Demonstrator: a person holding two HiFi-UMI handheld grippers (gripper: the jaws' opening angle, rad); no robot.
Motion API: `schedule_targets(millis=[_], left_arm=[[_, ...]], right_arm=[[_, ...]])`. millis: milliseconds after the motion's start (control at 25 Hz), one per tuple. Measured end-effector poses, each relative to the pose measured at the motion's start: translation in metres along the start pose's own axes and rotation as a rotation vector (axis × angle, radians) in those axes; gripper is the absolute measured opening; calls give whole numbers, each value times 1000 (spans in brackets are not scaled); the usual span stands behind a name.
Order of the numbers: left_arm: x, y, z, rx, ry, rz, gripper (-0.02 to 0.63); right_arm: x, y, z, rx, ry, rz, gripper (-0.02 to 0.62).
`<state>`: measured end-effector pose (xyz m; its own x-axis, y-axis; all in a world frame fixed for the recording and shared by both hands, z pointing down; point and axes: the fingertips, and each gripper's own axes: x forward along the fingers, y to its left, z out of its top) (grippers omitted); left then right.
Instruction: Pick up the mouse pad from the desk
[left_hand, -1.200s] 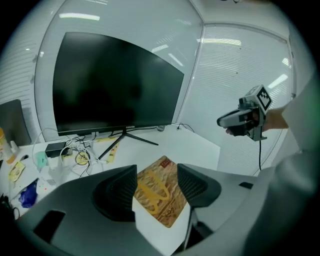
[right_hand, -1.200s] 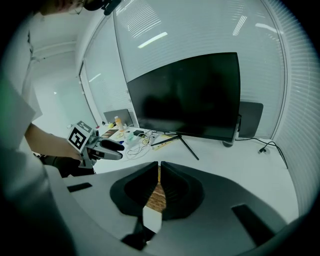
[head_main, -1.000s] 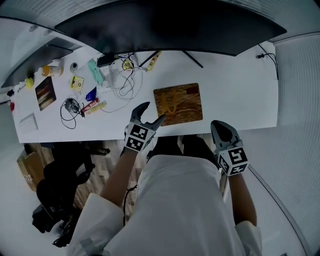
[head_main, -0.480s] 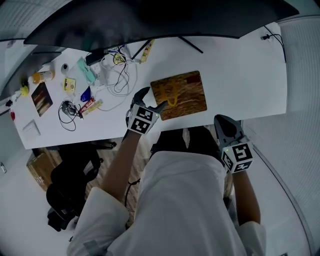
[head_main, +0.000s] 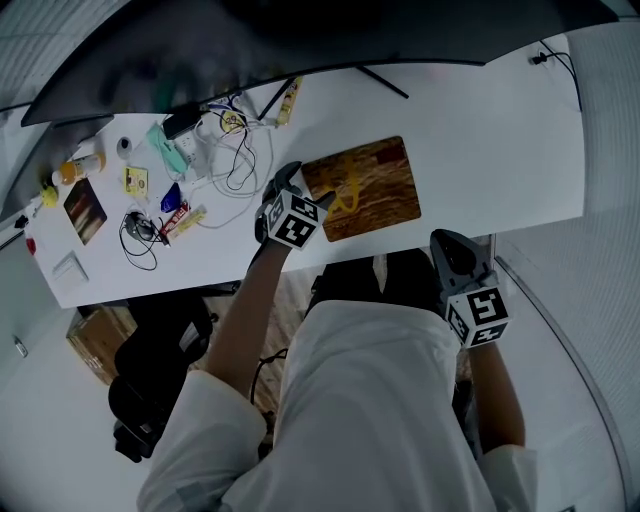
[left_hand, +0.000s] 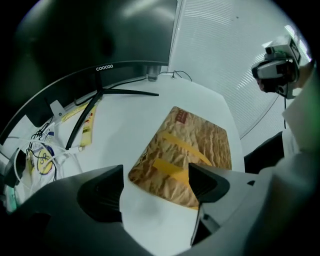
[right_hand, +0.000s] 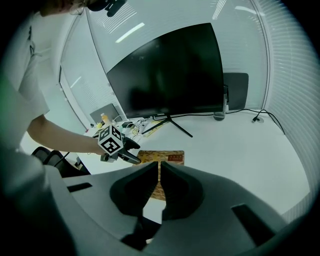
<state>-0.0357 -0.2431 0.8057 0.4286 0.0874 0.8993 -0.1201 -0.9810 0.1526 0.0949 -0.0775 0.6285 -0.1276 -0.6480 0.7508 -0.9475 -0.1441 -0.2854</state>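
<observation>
The mouse pad (head_main: 368, 188) is a brown crumpled-paper print with yellow strokes and a small red label. It lies flat near the front edge of the white desk (head_main: 490, 140). My left gripper (head_main: 304, 188) hovers low over the pad's left end. Its jaws have just been opening and now stand wide apart. In the left gripper view the pad (left_hand: 192, 142) lies just beyond the left gripper (left_hand: 156, 175), with bare desk between the jaws. My right gripper (head_main: 447, 243) is shut and empty in front of the desk's edge. From the right gripper (right_hand: 159, 167) I see the pad (right_hand: 170, 156) past the jaws.
A curved black monitor (head_main: 300, 40) on a V-shaped stand spans the back of the desk. Cables, a yellow tube and several small items (head_main: 200, 160) crowd the left part. A black chair (head_main: 155, 360) and a cardboard box (head_main: 100, 335) stand on the floor at the left.
My left gripper has moved forward and down from the desk's front edge to the pad's left end, its jaws spreading wider. The right gripper has sunk slightly and stays shut.
</observation>
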Motion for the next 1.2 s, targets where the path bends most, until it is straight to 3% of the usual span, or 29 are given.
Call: schedule_targets(millis=[280, 600, 800, 880, 1040, 1200], left_arm=[[17, -4, -2, 44, 63, -8, 400], [16, -2, -2, 39, 62, 14, 396], [15, -4, -1, 35, 44, 20, 356], [14, -8, 0, 36, 34, 12, 297], [9, -27, 5, 34, -1, -17, 55], [-3, -41, 12, -19, -29, -78, 38]], right_arm=[[1, -8, -1, 29, 12, -19, 37], [0, -10, -5, 49, 17, -36, 37], [-1, -11, -9, 49, 20, -38, 38], [-2, -13, -10, 46, 20, -45, 38], [-8, -14, -7, 43, 8, -56, 38], [-17, -13, 0, 32, -22, -61, 38]])
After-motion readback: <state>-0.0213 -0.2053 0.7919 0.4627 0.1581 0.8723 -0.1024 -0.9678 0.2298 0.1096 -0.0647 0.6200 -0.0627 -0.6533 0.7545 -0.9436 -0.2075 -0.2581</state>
